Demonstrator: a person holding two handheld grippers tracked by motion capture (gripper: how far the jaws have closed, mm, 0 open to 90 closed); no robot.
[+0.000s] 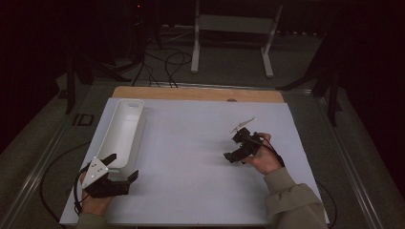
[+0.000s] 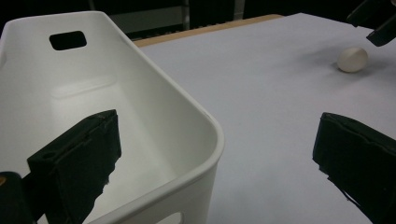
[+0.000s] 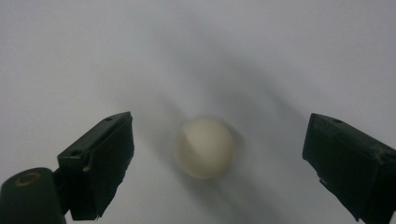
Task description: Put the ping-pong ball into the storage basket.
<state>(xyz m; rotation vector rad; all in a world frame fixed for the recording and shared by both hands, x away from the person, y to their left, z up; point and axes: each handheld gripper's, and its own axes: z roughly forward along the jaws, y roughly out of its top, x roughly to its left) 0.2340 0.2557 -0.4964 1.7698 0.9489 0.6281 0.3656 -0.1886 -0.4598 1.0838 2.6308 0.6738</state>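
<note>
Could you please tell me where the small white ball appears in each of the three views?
High view: hidden beneath the right tool.
Left gripper view: white ball upper right, on the white table sheet.
Right gripper view: centre, between the open jaws.
Shared landmark: the sheet.

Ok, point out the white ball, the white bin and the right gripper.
white ball (image 3: 204, 147), right gripper view, middle of its top.
white bin (image 2: 205, 122), left gripper view, near rim corner.
right gripper (image 3: 217, 158), right gripper view, midway between its open jaws.
</note>
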